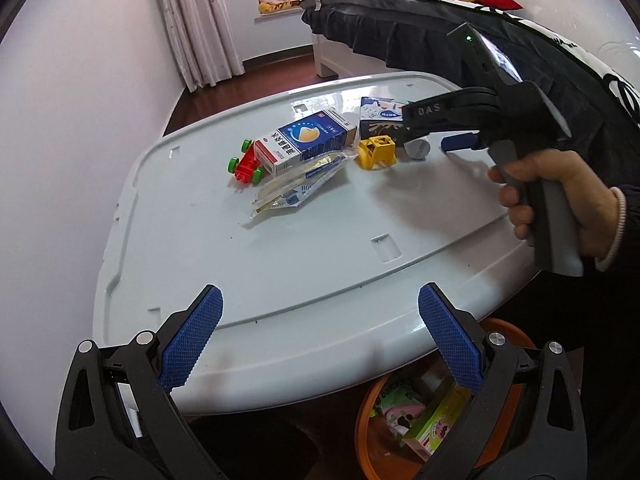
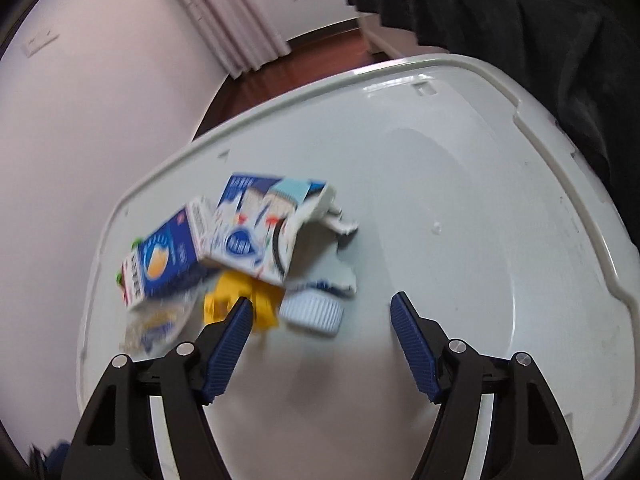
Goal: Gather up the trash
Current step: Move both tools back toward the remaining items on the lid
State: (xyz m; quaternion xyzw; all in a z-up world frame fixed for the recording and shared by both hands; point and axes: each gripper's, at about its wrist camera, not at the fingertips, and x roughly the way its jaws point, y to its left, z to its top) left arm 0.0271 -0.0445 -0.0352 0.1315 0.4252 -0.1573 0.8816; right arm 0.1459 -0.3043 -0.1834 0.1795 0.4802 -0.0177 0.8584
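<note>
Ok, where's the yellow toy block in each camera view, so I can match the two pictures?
Left wrist view: the yellow toy block sits right of centre on the white table, just below the right gripper.
Right wrist view: it is left of centre, partly behind a left finger.
Shared landmark: the pale ribbed bottle cap, immediately right of the block in both.

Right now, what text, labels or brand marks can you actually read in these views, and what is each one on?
"DAS": on the right gripper, along its black arm.
"HO...": partial letters on the clear plastic wrapper.
Blue medicine box: Chinese print, too small to read reliably.
Milk carton: blurred, unreadable.
Packets in the orange bin: print not legible.
</note>
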